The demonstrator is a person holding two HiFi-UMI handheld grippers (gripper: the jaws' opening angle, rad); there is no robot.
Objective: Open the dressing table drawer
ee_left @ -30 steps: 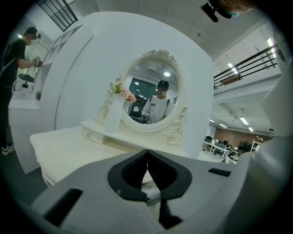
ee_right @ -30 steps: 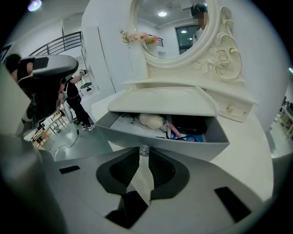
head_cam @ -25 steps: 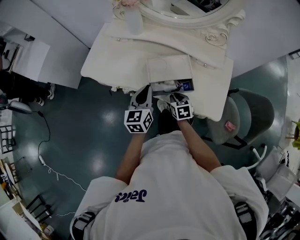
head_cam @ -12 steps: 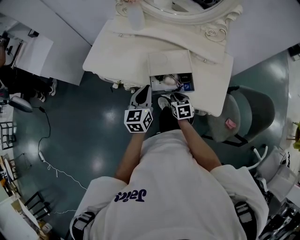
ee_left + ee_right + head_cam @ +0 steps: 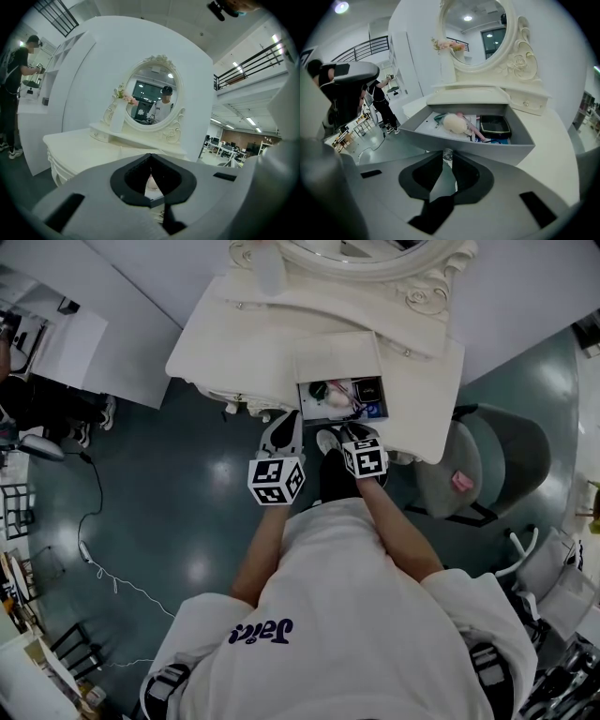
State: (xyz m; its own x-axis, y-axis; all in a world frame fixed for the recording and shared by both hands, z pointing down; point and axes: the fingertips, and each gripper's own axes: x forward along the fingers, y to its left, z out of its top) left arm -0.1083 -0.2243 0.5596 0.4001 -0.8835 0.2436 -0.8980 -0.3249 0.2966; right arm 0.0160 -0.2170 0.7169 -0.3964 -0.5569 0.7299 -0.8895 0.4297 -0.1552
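Dressing table [image 5: 234, 352] drawer [image 5: 497, 152] has come further out, right gripper [image 5: 448, 158] gripping knob [image 5: 447, 153]

Left gripper [image 5: 150, 157], jaws tip to tip, before cream dressing table [image 5: 77, 138] and oval mirror [image 5: 152, 96].

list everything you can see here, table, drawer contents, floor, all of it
dressing table: 1, cream, top of head view
mirror: 1, oval, cream carved frame, back of table
vase: 1, white, pink flowers, left of mirror
drawer: 1, white, open at table front
knob: 1, pale, on drawer front
puff: 1, cream, in drawer, left part
case: 1, black, in drawer, right part
chair: 1, grey-green, right of table
pink item: 1, on chair seat
cable: 1, white, floor at left
bystander: 1, dark clothes, far left
left gripper: shut, empty, left of drawer
right gripper: shut on knob
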